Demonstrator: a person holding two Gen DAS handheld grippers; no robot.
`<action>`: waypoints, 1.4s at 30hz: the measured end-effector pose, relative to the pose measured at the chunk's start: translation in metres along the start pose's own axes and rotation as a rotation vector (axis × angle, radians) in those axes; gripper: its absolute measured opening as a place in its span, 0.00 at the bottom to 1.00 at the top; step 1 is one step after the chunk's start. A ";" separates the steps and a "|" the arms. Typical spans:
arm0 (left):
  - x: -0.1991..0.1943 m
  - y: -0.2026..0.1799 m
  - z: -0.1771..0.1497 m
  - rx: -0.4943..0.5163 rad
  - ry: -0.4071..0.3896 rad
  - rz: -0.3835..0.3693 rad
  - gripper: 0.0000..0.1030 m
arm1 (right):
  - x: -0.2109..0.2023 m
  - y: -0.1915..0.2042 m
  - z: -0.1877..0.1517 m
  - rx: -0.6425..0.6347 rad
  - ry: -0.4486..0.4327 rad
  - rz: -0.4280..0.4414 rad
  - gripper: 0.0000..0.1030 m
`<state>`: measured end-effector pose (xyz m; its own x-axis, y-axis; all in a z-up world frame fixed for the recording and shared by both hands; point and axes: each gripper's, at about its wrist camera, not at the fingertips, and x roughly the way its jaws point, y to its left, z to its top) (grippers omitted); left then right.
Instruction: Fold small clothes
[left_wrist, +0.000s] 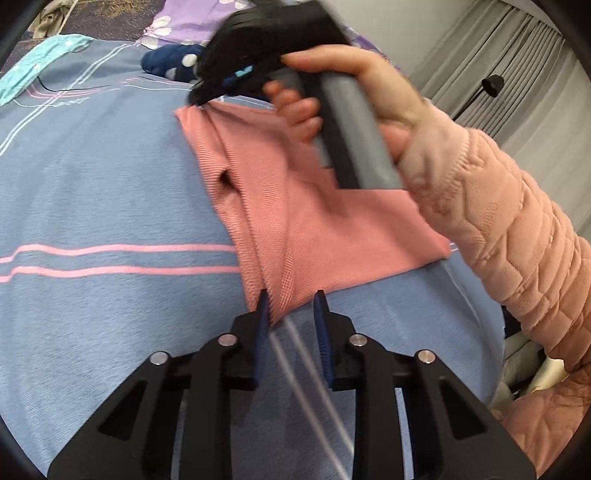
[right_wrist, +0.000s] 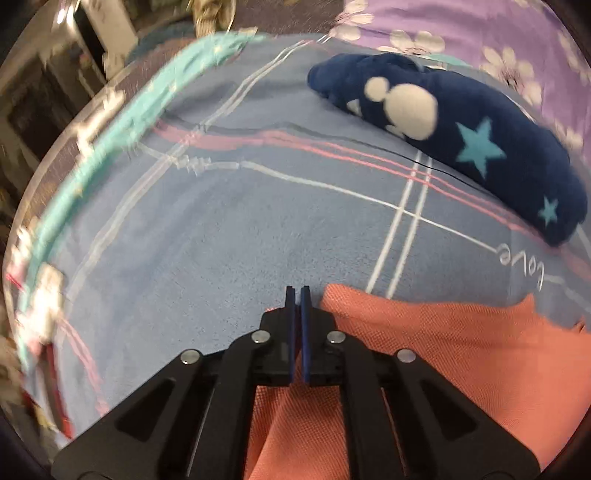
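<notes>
My right gripper (right_wrist: 297, 295) had its blue pads pressed together with no cloth visible between the tips. The pink garment (right_wrist: 461, 354) lay beneath me and off to the right on the blue striped bedsheet (right_wrist: 229, 229). Farther ahead on the right sat a navy star-patterned cloth (right_wrist: 480, 140).
</notes>
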<state>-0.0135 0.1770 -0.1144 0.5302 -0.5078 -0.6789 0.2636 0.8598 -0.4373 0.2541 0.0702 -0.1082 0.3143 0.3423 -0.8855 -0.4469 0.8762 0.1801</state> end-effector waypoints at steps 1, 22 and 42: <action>-0.001 0.003 0.000 -0.004 0.001 0.006 0.24 | -0.015 -0.007 -0.001 0.033 -0.043 0.031 0.09; 0.043 0.080 0.105 -0.224 0.003 -0.126 0.58 | -0.113 0.071 -0.258 -0.742 -0.125 -0.137 0.59; 0.085 0.077 0.174 -0.263 -0.050 -0.170 0.12 | -0.083 0.077 -0.204 -0.541 -0.326 -0.398 0.11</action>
<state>0.1920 0.2092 -0.1026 0.5376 -0.6338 -0.5561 0.1377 0.7166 -0.6837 0.0225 0.0394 -0.1081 0.7334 0.1907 -0.6525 -0.5706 0.6944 -0.4384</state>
